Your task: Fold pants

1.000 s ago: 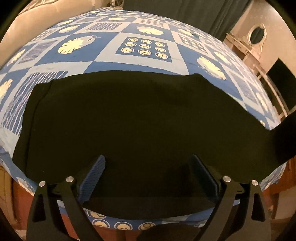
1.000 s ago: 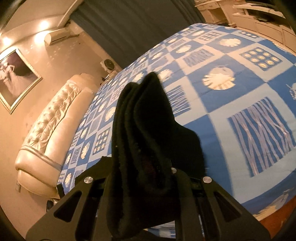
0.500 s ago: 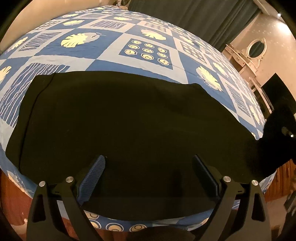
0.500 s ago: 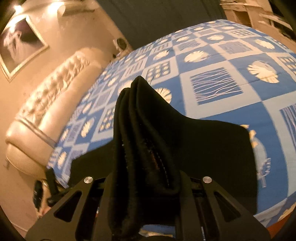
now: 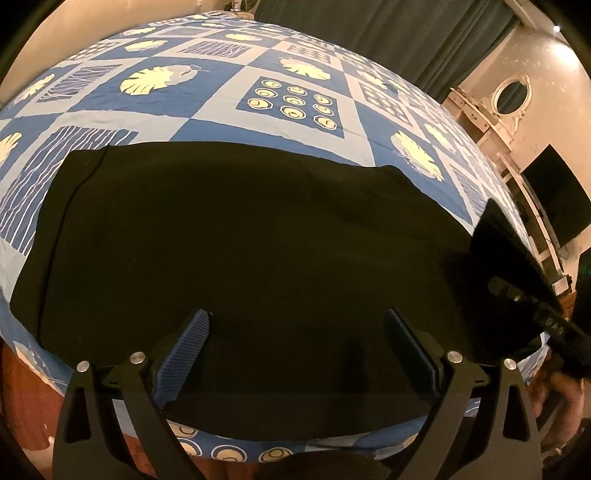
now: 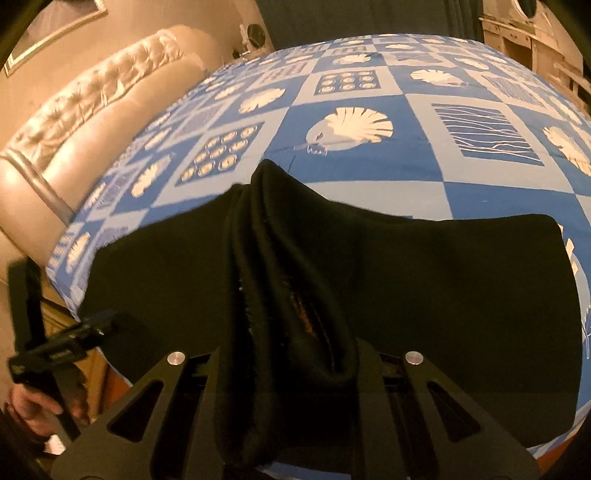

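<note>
Black pants lie flat across the near edge of the bed. My left gripper is open and empty, hovering just above the cloth near the front edge. My right gripper is shut on a bunched end of the pants, lifted above the flat part. The right gripper also shows at the right of the left wrist view, with the raised cloth. The left gripper's body shows at the left of the right wrist view.
A blue and white patterned bedspread covers the bed. A tufted cream headboard stands at the left. A dark curtain, a white dresser with an oval mirror and a dark screen are beyond.
My right gripper has carried the bunched pants end leftward over the flat part and lower. My left gripper has stayed open, with its view tilting slightly.
</note>
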A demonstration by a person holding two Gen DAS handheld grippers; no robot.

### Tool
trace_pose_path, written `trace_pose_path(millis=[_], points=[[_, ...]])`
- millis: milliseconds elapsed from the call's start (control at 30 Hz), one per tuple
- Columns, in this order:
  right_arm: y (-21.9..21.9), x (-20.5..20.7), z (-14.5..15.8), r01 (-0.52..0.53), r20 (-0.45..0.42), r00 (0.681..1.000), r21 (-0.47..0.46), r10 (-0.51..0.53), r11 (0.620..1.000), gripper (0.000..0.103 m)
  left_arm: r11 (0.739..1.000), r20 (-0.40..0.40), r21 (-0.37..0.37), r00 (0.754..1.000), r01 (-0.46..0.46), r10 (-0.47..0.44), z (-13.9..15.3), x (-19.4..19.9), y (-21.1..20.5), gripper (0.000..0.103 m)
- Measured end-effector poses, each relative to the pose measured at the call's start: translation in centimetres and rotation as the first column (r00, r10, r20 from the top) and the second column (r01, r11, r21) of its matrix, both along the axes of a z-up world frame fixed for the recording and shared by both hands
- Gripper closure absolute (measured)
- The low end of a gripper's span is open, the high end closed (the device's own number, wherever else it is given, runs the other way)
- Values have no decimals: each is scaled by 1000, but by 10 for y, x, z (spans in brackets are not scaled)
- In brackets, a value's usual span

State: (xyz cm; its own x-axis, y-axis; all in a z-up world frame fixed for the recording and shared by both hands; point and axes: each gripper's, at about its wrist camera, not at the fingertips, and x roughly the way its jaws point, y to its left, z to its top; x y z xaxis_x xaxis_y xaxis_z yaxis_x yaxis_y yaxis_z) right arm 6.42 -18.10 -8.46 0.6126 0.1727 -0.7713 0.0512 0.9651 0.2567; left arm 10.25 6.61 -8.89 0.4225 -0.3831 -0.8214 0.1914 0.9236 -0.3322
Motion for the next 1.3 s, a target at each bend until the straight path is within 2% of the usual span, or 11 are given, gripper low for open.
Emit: trace_pose_path(millis=[433, 767, 1133, 1300], points=[[18, 5, -11, -24, -28, 999, -90, 21, 996, 87, 1000, -1, -2, 1000, 0, 0, 0, 1, 0, 7], [35, 4, -13, -54, -34, 998, -118, 51, 992, 72, 1000, 0, -1, 1000, -1, 1, 0, 0, -1, 7], [51, -5, -9, -91, -20, 996, -70, 89, 993, 57, 1000, 1, -1, 1000, -3, 3, 0, 0, -1, 7], [58, -13, -8, -136, -25, 990, 67, 137, 988, 53, 1000, 1, 0, 1000, -2, 2, 0, 0, -1, 7]])
